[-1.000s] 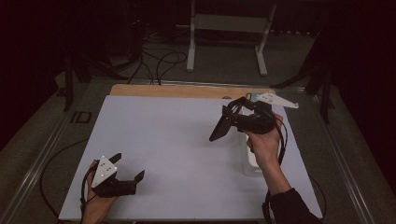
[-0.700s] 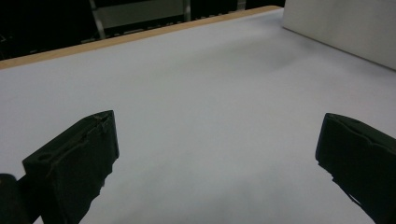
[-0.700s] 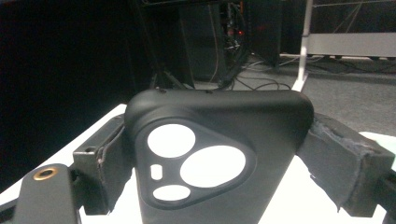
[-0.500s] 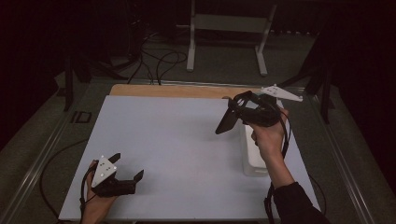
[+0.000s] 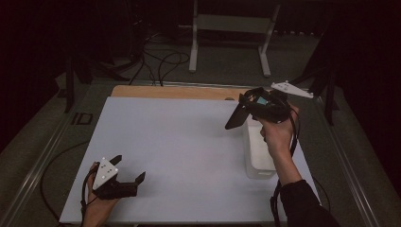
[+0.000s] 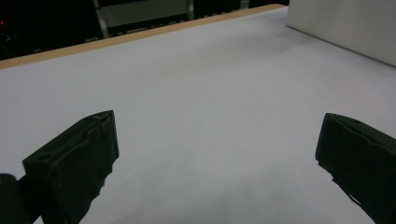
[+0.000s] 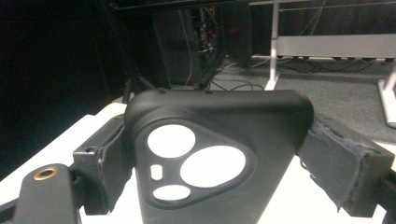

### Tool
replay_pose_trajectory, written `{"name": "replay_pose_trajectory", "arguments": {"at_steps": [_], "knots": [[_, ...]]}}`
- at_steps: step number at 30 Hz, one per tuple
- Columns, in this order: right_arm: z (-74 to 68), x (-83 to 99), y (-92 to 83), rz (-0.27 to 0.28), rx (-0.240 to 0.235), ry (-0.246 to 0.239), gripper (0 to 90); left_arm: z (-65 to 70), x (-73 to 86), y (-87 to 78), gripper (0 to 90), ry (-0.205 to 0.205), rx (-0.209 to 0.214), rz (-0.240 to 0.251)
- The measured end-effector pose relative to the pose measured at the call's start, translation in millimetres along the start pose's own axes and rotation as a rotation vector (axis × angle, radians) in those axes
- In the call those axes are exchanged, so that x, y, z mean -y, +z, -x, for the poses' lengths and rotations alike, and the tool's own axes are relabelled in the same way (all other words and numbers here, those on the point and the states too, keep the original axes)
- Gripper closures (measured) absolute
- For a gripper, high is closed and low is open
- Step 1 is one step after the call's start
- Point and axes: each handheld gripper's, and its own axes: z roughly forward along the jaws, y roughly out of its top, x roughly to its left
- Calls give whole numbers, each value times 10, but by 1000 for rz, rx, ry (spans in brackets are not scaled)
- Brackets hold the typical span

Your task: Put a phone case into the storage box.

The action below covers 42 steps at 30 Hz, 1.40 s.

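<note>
Black phone case [image 7: 212, 154] is clamped in your right claw [image 5: 236, 118], lifted above the desk [image 5: 179, 137].
Carry it clear of the white bin [image 5: 259, 151]; your left claw [image 5: 127, 171] rests open, ready to receive.

The phone case [image 5: 235, 118] hangs above the table [image 5: 179, 137] — a bin [image 5: 257, 158] lies at right.

left gripper [image 6: 217, 154] jaws wide apart over white table [image 6: 196, 93]; white box [image 6: 345, 23] far right.
</note>
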Motion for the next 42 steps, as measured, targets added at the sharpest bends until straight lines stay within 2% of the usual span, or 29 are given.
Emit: {"name": "replay_pose_trajectory", "arguments": {"at_steps": [7, 15, 20, 30, 42], "knots": [[113, -22, 20, 2, 33, 19, 146, 4, -1, 6, 0, 2, 0, -1], [177, -90, 27, 12, 67, 15, 146, 7, -8, 24, 0, 10, -5, -7], [245, -127, 50, 11, 104, 11, 146, 4, -8, 19, 0, 12, -10, -4], [317, -156, 101, 5, 182, -33, 146, 7, -8, 20, 0, 15, -11, -6], [451, -88, 203, -44, 266, -52, 146, 12, -3, 13, 0, 13, -9, -3]]}}
